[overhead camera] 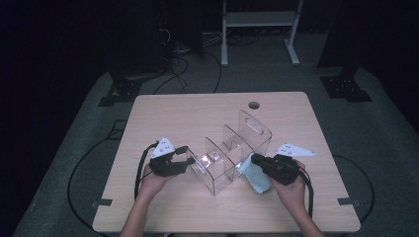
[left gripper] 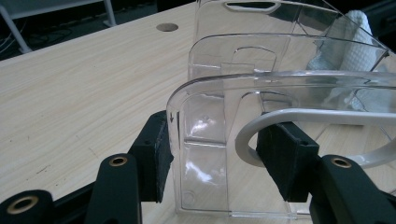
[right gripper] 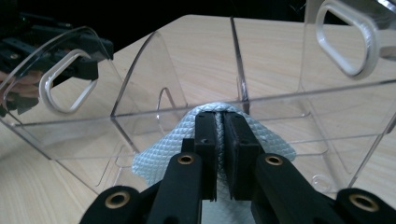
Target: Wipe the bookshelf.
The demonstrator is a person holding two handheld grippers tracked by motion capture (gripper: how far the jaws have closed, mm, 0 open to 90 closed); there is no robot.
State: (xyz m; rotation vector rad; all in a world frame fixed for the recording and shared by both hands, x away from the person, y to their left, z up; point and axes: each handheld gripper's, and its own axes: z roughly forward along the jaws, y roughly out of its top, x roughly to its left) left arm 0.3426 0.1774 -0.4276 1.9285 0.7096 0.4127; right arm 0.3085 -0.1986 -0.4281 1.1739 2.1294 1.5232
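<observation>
The left tool [left gripper: 212, 161] grips the end wall of the clear organizer [overhead camera: 232, 150], steadying it; the right tool [right gripper: 223, 154] pinches a pale cloth [right gripper: 196, 149] against its side. Wiping seems underway. Next, drag the cloth along the wall while the bracing holds

I am holding both forearms over the near edge of the table [overhead camera: 163, 108], coming in from my side. My left hand [overhead camera: 154, 181] is gripping the left gripper [overhead camera: 190, 161], which is lying almost level and pointing to the middle of the table. Its jaws are standing partly closed, and the pads [left gripper: 156, 161] are pressing on something thin between them, one pad on each side. My right hand [overhead camera: 292, 190] is holding the right gripper [overhead camera: 254, 159], which is pointing toward the left one, also close to the table top. Its jaws are standing nearly together, and the pads [right gripper: 209, 140] are pinching a thin layer.
</observation>
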